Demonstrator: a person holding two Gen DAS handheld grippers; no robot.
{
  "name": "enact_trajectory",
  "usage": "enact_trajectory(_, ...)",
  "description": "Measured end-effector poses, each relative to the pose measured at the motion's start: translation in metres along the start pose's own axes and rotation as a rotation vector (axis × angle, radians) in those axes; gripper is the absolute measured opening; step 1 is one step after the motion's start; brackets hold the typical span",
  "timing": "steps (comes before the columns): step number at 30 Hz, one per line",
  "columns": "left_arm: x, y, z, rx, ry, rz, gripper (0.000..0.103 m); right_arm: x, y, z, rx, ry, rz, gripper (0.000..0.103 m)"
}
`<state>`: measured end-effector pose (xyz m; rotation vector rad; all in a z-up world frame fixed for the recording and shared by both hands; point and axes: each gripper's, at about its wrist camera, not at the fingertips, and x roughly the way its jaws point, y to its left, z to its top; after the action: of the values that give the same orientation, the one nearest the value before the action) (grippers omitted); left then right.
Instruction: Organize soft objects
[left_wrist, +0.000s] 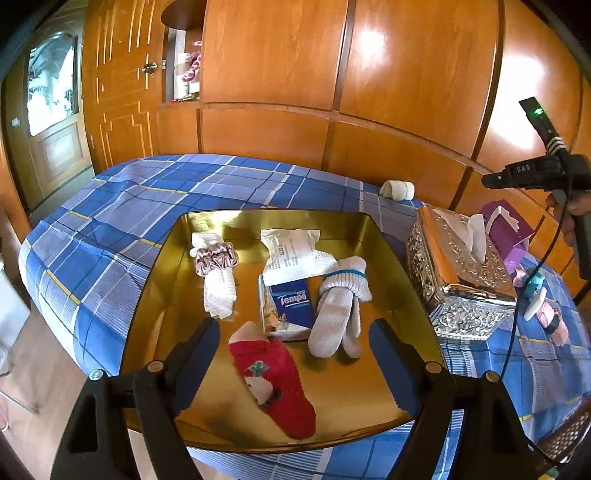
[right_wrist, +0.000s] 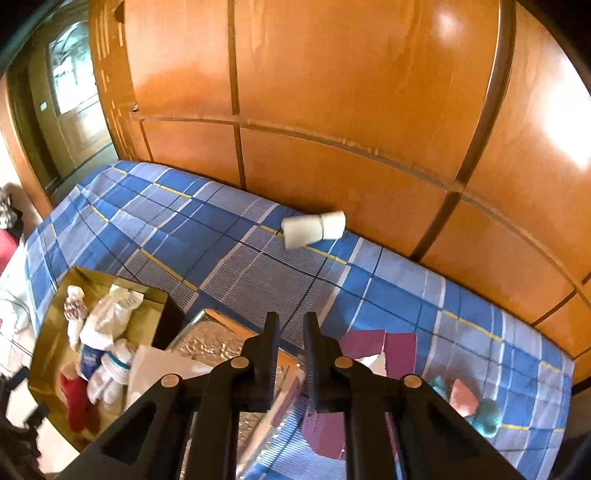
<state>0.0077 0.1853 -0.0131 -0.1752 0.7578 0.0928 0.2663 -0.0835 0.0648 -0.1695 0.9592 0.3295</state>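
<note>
My left gripper (left_wrist: 293, 326) hangs open over the gold tray (left_wrist: 162, 258), and a red sock (left_wrist: 273, 376) lies flat below and between its fingers, untouched. Also in the tray are a grey-white sock pair (left_wrist: 340, 306), a blue Tempo tissue pack (left_wrist: 290, 302), a white packet (left_wrist: 291, 254) and a white sock with a pink scrunchie (left_wrist: 216, 258). My right gripper (right_wrist: 291, 318) is shut with nothing in it, above the silver tissue box (right_wrist: 207, 343) and a torn purple box (right_wrist: 399, 350). Pink and teal soft pieces (right_wrist: 469, 402) lie on the bed to its right.
A white roll (right_wrist: 314, 225) rests on the blue checked bedspread (right_wrist: 221, 251) against the wooden wardrobe (right_wrist: 332, 92). In the left wrist view a hand (left_wrist: 576, 210) holds the right tool beyond the silver box (left_wrist: 458, 273). A cable (left_wrist: 517, 314) hangs beside it. The floor lies left of the bed.
</note>
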Motion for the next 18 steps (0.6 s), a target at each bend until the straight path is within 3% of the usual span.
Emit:
enact_trajectory(4,0.001,0.004,0.001,-0.004,-0.003,-0.002,0.084,0.009,-0.012,0.009,0.103,0.015,0.041,0.013)
enact_trajectory(8,0.005,0.007,0.003,-0.008,0.001,0.001,0.084,0.02,-0.026,0.014,0.229,0.027,0.095,0.036)
enact_trajectory(10,0.005,0.01,0.004,-0.013,-0.002,-0.001,0.084,0.028,-0.031,0.017,0.299,0.049,0.137,0.041)
enact_trajectory(18,0.003,0.01,0.01,-0.012,-0.012,0.0,0.084,0.061,-0.04,0.035,0.486,0.101,0.174,0.045)
